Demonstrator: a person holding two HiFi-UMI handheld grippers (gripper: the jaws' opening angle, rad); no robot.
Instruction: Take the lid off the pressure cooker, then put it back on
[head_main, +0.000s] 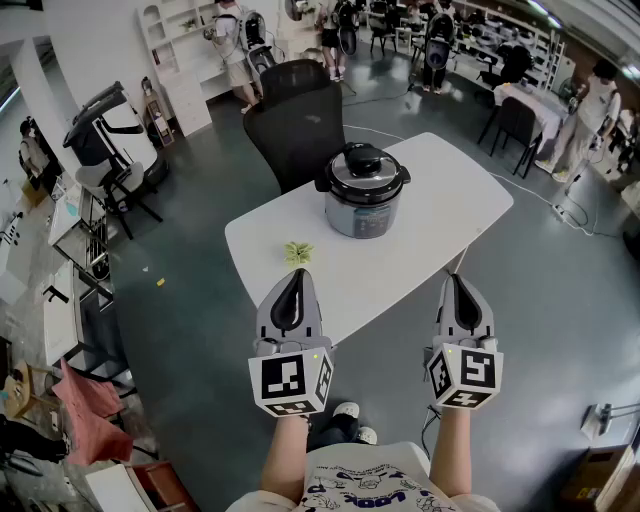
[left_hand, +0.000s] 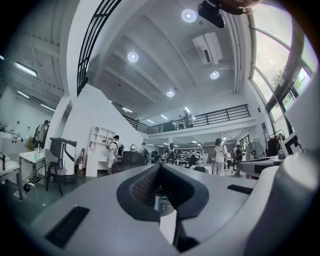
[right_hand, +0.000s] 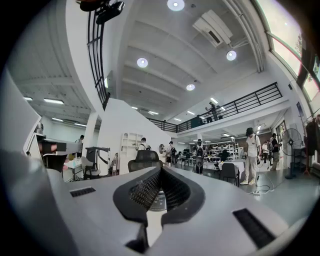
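A round, silver metal pressure cooker (head_main: 366, 212) stands near the middle of the white, rounded counter (head_main: 440, 235). Its black, knobbed lid (head_main: 364, 168) is seated on top, with dark side handles jutting out. Nearer the person, a small crumpled green scrap (head_main: 298, 252) lies on the counter, apart from the pot. The grey left claw (head_main: 295, 276) and grey right claw (head_main: 457, 281) are held level over the counter's near edge, well short of the cooker. Each has its jaws pressed together with nothing between them. A black mesh office chair (head_main: 298, 118) stands at the counter's far side.
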